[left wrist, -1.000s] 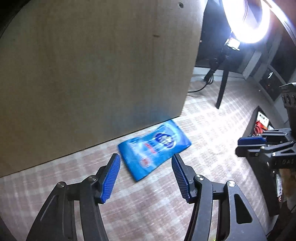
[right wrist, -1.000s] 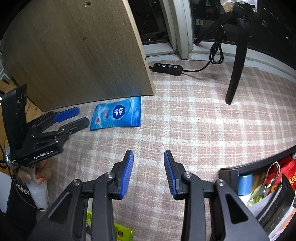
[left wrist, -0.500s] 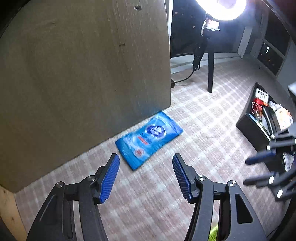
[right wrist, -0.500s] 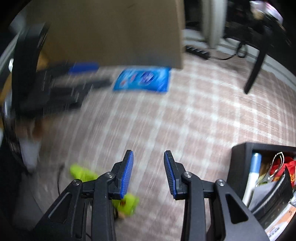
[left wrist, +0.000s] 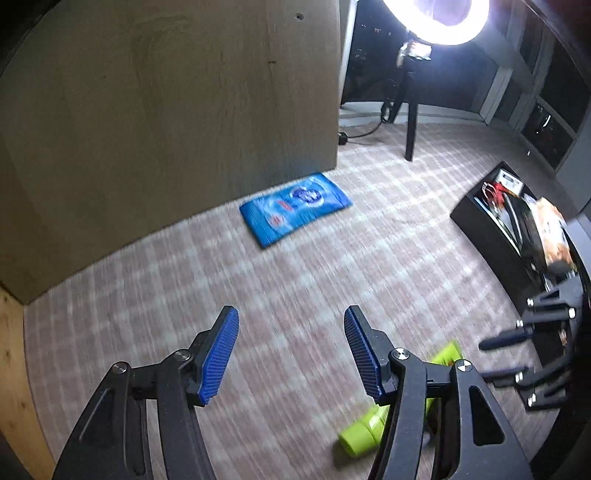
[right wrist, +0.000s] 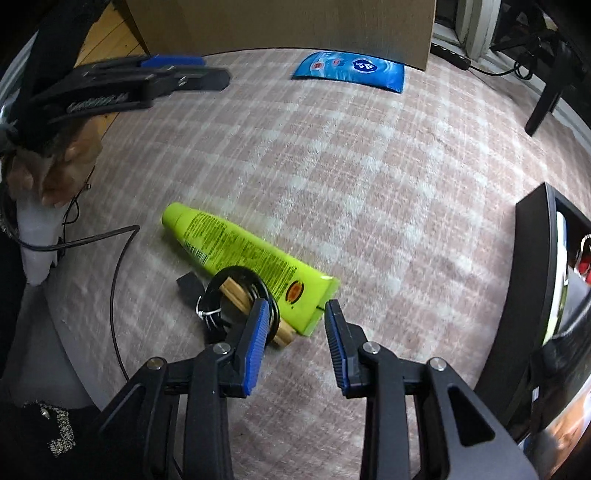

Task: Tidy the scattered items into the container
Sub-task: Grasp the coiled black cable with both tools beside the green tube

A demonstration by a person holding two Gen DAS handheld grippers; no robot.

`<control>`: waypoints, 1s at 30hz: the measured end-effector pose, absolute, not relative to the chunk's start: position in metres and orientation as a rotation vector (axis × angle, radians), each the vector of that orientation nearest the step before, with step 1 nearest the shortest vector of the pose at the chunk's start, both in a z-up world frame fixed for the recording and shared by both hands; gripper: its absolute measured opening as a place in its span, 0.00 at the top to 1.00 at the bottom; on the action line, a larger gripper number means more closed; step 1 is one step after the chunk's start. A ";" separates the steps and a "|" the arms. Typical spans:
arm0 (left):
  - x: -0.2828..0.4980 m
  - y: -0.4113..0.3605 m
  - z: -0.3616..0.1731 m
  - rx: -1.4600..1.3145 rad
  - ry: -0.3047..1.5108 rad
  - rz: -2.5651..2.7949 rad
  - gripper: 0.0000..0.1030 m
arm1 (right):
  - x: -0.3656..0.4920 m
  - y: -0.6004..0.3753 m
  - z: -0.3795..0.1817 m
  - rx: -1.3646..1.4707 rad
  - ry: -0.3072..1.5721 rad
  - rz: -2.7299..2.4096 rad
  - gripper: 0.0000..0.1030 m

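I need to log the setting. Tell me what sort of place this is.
Probably a room in a home, set up for filming: a checked carpet on the floor, a lit ring light on a stand, and a wooden panel, likely furniture.

I see a lime tube (right wrist: pixel 243 254) lying flat, a blue pack (left wrist: pixel 294 209) beside a board, and a black bin (left wrist: pixel 491 236) already holding items.

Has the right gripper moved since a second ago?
Yes. The right gripper has swung down and back from the blue packet, now open over the green tube.
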State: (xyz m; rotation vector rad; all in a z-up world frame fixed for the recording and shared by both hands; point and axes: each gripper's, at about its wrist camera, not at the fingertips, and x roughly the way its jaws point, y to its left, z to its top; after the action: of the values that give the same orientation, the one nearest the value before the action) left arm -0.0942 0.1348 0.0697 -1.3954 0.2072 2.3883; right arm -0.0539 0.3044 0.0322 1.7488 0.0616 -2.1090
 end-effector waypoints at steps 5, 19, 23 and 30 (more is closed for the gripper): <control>-0.036 0.148 0.074 -1.400 0.258 2.321 0.46 | -0.039 0.312 0.035 1.746 0.019 -2.126 0.70; 0.020 0.209 0.032 -1.420 0.490 2.101 0.49 | -0.012 0.305 0.003 1.780 -0.155 -2.056 0.70; 0.016 0.214 0.023 -1.441 0.498 2.042 0.49 | -0.017 0.316 -0.004 1.773 -0.247 -2.052 0.71; 0.011 0.214 0.020 -1.437 0.432 2.044 0.52 | -0.028 0.336 -0.009 1.782 -0.458 -2.007 0.72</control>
State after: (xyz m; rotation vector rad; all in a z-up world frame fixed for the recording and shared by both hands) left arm 0.0111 0.2140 0.0203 -1.4369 0.4317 2.0440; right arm -0.0284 0.3359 -0.0086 1.7823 -0.4580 -2.0071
